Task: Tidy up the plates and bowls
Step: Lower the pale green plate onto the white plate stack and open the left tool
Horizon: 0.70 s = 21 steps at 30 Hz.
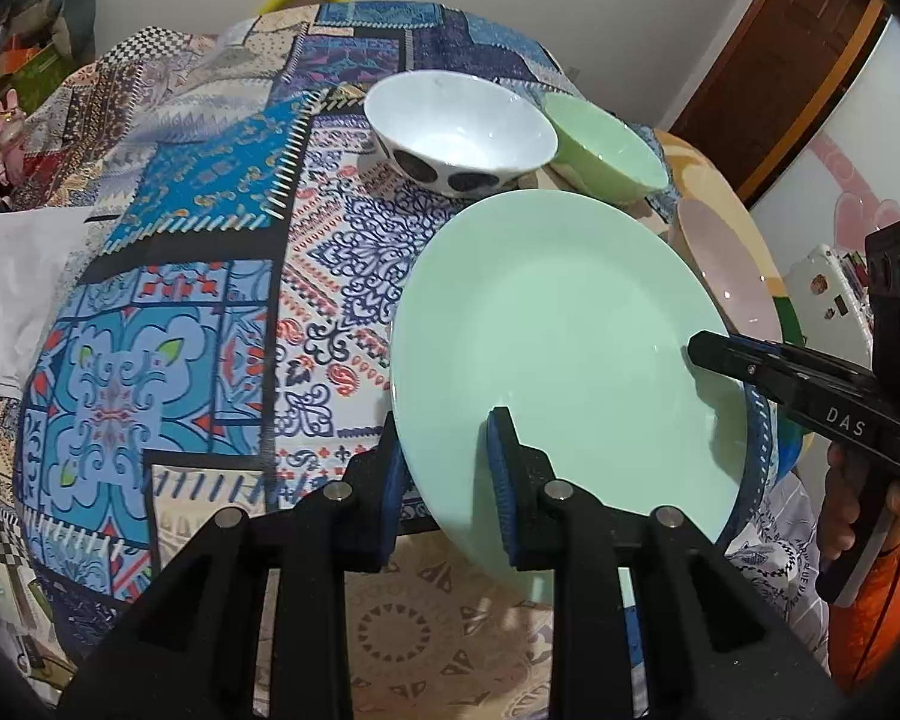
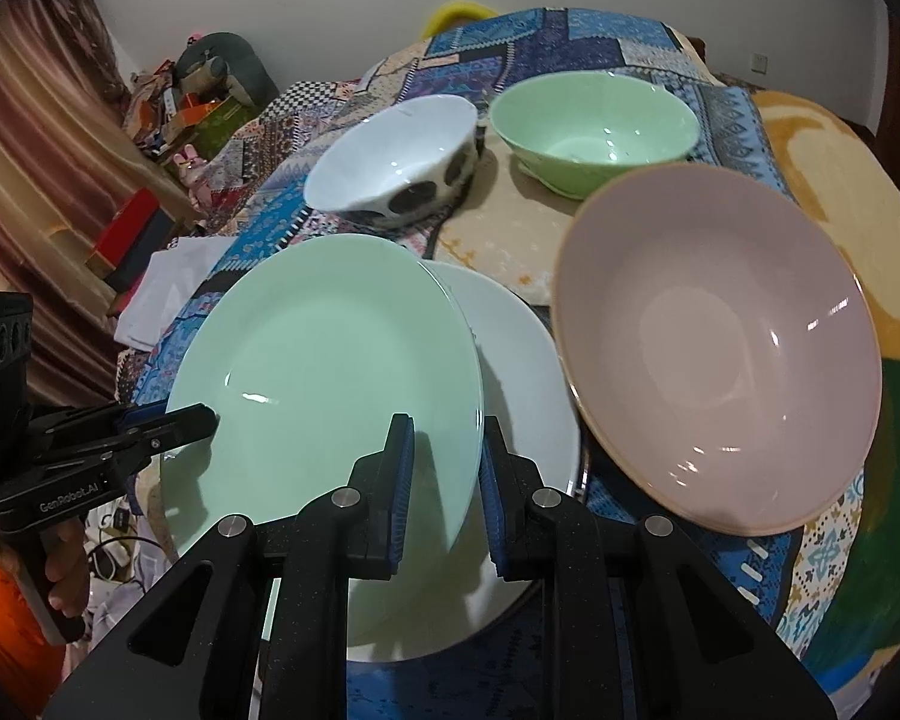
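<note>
Both grippers hold a mint green plate (image 1: 558, 348) by opposite rims, tilted above the table. My left gripper (image 1: 444, 468) is shut on its near edge; it also shows at the left of the right wrist view (image 2: 207, 417). My right gripper (image 2: 447, 474) is shut on the plate's (image 2: 330, 384) other rim, and shows at the right of the left wrist view (image 1: 699, 351). A white plate (image 2: 522, 372) lies under the green one. A pink bowl (image 2: 720, 348) sits to the right. A white bowl with dark spots (image 2: 396, 156) and a green bowl (image 2: 594, 126) stand behind.
A patchwork cloth (image 1: 180, 300) covers the table. White folded fabric (image 1: 12, 288) lies at the table's left edge. A fridge (image 1: 858, 168) and a wooden door (image 1: 780, 48) stand at the right. Clutter and curtains (image 2: 42, 180) fill the room's left side.
</note>
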Tool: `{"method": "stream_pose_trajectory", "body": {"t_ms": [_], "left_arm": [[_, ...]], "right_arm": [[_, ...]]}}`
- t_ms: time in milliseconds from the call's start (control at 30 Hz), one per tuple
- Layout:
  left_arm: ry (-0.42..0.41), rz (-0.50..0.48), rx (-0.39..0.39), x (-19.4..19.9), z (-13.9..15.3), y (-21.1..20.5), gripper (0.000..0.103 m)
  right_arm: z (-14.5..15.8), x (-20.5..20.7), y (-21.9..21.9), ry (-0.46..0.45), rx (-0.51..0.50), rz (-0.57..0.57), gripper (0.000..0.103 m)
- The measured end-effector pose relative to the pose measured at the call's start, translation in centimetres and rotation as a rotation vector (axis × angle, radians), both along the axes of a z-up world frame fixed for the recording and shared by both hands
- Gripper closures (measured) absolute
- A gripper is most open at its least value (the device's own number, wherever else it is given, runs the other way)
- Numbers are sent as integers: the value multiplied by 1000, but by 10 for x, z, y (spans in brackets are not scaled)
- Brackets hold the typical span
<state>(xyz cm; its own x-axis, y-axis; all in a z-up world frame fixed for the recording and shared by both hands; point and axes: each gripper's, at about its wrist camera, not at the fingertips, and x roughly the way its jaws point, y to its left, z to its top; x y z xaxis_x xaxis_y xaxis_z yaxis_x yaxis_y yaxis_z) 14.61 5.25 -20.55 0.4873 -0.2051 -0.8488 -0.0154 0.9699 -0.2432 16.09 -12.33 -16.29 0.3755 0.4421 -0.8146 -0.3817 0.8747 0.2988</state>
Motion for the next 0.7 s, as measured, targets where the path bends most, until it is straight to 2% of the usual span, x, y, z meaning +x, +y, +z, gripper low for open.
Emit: {"method": "stream_pose_trajectory", "body": {"t_ms": [267,700], "left_arm": [[28,-18,12,10,-11,-10,77],[50,-26,78,19,-22,-19,77]], "right_arm": [[-6,1,-8,11,1,-10,84],[-8,1,-17,13,23,-23,84]]}}
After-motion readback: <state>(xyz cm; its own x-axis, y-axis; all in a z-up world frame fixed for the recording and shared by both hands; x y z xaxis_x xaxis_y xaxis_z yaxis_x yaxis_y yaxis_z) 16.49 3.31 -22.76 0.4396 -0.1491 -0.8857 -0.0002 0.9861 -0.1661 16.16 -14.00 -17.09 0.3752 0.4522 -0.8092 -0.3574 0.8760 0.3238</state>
